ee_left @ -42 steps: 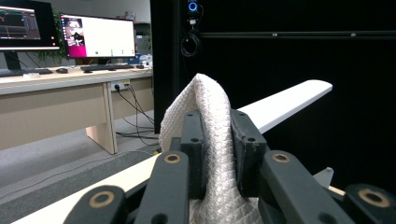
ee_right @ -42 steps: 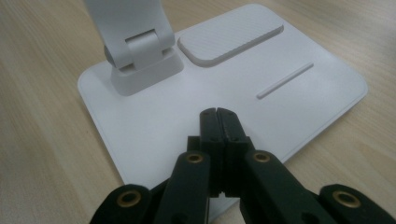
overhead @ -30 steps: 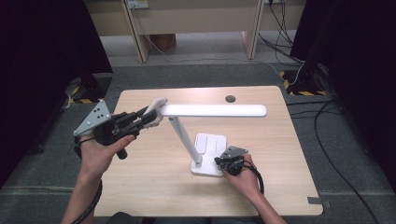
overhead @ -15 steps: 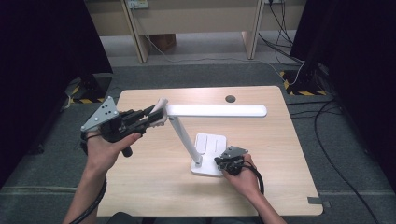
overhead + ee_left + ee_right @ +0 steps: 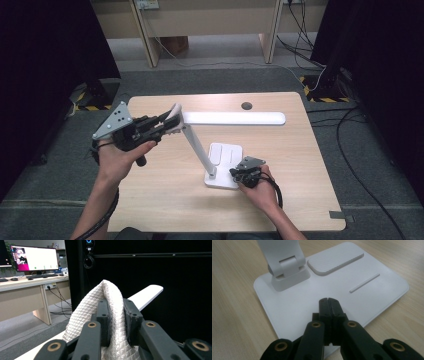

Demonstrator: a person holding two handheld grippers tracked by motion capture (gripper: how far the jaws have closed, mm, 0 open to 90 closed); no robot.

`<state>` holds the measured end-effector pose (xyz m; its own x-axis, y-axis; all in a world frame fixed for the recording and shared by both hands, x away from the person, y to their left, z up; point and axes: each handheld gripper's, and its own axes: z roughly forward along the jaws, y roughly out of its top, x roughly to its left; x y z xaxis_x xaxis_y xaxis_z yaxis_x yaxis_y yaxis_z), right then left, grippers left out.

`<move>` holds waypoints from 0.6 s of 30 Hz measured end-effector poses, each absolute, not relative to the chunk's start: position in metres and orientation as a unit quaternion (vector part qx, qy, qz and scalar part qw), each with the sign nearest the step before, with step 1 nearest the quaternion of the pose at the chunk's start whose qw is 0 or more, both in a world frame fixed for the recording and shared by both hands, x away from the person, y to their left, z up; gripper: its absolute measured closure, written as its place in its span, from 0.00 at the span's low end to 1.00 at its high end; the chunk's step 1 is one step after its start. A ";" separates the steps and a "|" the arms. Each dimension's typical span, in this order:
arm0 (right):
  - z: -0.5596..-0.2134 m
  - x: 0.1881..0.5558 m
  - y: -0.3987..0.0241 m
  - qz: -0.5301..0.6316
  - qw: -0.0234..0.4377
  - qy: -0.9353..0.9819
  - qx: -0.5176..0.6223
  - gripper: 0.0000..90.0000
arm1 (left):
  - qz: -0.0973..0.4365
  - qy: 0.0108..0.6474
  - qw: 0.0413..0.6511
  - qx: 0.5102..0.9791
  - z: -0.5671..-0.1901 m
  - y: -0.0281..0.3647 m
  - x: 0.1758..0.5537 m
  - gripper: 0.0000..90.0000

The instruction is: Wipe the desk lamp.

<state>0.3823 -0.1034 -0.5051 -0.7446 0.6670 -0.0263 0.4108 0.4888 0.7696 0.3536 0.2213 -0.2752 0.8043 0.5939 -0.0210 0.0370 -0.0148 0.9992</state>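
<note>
Desk lamp (image 5: 215, 150): white, stands on wooden table (image 5: 300, 200), near its middle; flat base toward the person, slanted arm rising up-left, long light bar running right from the top joint.
Lamp base (image 5: 332, 287): flat white slab, ribbed pad and thin raised line on top, hinge block of the arm at one corner.
Light bar (image 5: 235, 118): level, stretches toward the table's right side; its far end shows behind the cloth in the left gripper view (image 5: 147, 293).
Cloth (image 5: 110, 315): white, quilted weave, pinched between the left jaws, bunched up above them; in the high view it sits at the lamp's top joint (image 5: 173, 116).
Left gripper (image 5: 165, 122): held raised at table's left, pointing right at the joint; jaws clamped on the cloth.
Right gripper (image 5: 328, 301): low over the base's near edge, jaws fully together, nothing between them; tips on or just above the base, cannot tell which.
Small dark round spot (image 5: 246, 105): on the table's far edge, beyond the light bar.
</note>
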 end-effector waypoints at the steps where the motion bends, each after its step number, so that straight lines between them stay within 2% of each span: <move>1: -0.505 0.382 -0.103 0.393 0.163 0.847 0.318 1.00 | 0.210 0.231 0.662 0.681 -0.275 0.220 0.354 0.85; 18: -0.505 0.382 -0.103 0.393 0.164 0.846 0.320 1.00 | 0.200 0.230 0.670 0.677 -0.276 0.209 0.358 0.85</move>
